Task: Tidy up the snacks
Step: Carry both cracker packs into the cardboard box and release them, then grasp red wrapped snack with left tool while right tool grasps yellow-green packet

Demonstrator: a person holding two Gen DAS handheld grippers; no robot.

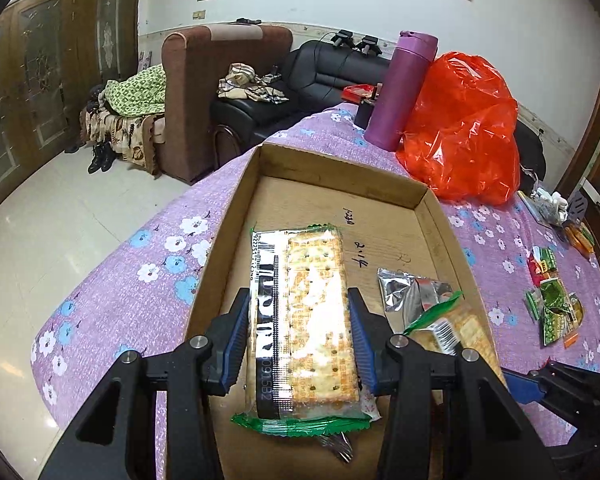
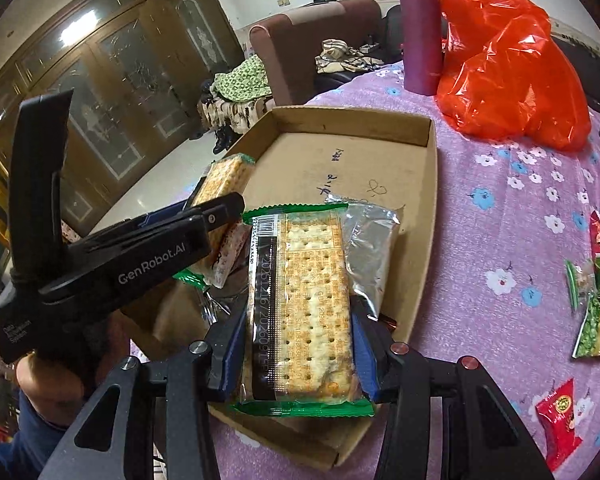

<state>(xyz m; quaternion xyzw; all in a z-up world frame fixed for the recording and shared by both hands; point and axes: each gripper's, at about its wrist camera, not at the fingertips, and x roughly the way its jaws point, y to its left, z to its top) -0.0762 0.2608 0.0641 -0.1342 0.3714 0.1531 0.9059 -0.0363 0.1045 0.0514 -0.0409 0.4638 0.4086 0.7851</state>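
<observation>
Right now both grippers, left gripper (image 1: 298, 344) & right gripper (image 2: 300, 340), are each clamped on a clear green-edged cracker pack, left's (image 1: 300, 320) & right's (image 2: 300, 300), held over the shallow brown cardboard box (image 2: 420, 216) w/ a silver foil packet (image 2: 370, 248) inside. Prob. lengthwise grips keep packs flat for laying side by side. Loose green & red snack bags (image 2: 592, 312) wait on the purple floral bench (image 2: 500, 208).

Both grippers are black plastic. The left gripper (image 1: 299, 336) has blue ridged pads (image 1: 236, 340) and round silver screws. The right gripper (image 2: 299, 344) looks the same — but two screws are reddish. White letters say "GenRobot.AI". A bare hand (image 2: 48, 388) shows — dark blue sleeve below.
</observation>
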